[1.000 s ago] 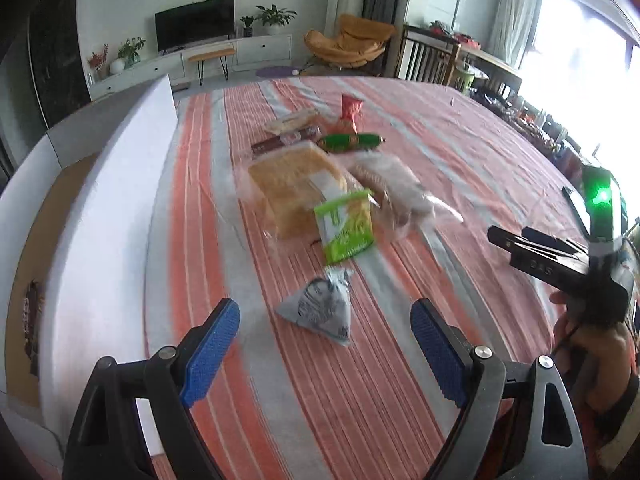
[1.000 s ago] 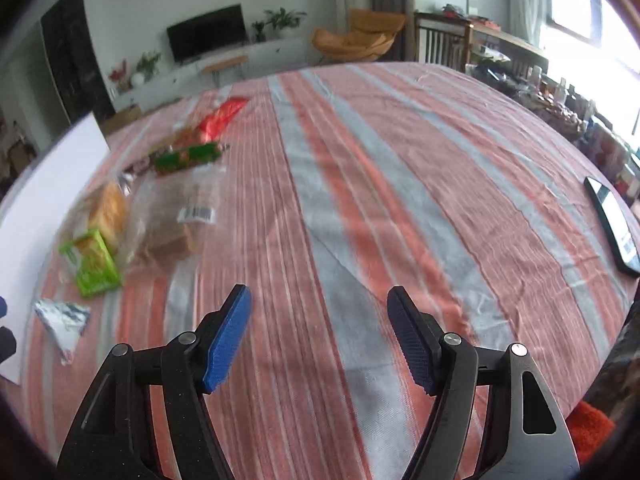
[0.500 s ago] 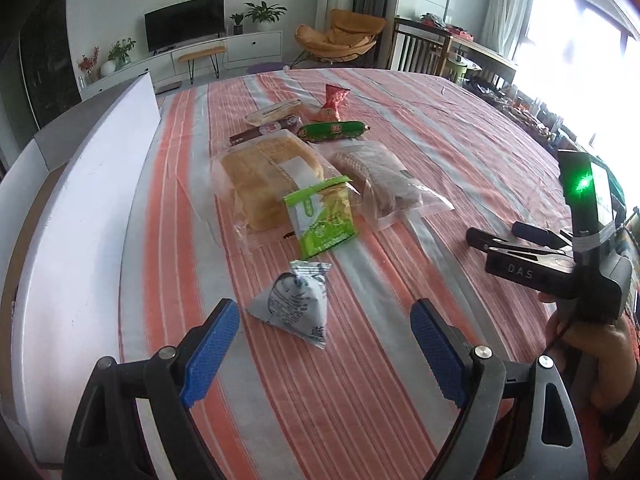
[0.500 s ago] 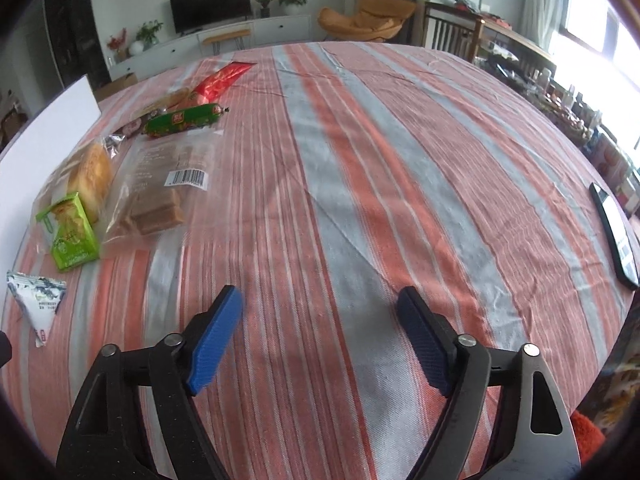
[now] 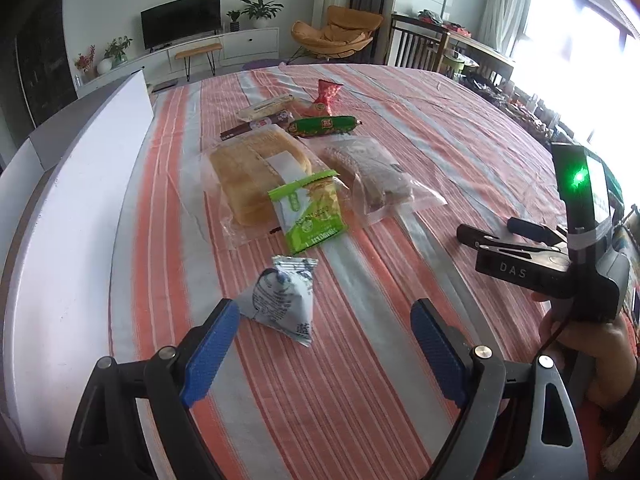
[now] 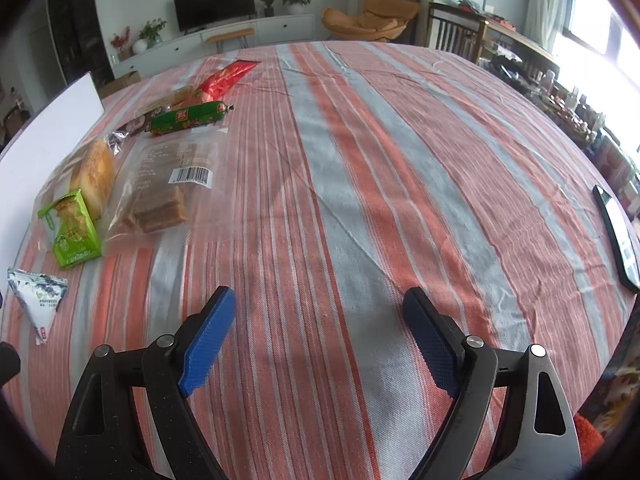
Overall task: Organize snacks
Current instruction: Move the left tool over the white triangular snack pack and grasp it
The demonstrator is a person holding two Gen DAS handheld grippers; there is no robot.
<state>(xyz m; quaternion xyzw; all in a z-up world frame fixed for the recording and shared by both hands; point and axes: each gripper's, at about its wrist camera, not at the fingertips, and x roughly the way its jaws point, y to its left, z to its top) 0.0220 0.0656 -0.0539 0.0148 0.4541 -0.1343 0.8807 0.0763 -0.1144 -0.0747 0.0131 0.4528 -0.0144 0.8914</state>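
Note:
Snacks lie in a cluster on the striped tablecloth (image 6: 360,160). A white triangular packet (image 5: 282,302) rests just past my left gripper (image 5: 324,312), close to its left fingertip; the jaws are open and touch nothing. Beyond it are a green packet (image 5: 310,210), bagged bread (image 5: 248,176), bagged brown cake slices (image 5: 380,176), a green sausage (image 5: 324,125), a dark sausage stick (image 5: 256,126) and a red packet (image 5: 326,96). My right gripper (image 6: 319,296) hovers over bare cloth to the right of the snacks, its jaws opening with nothing between them.
A cardboard box with a raised white flap (image 5: 80,220) stands along the table's left edge. A dark phone (image 6: 616,236) lies near the right edge. A hand (image 5: 580,340) holds the right gripper's handle at the right of the left wrist view.
The right gripper's jaws have spread wider. The left jaws keep the same gap, and the white packet now sits a little nearer the left fingertip.

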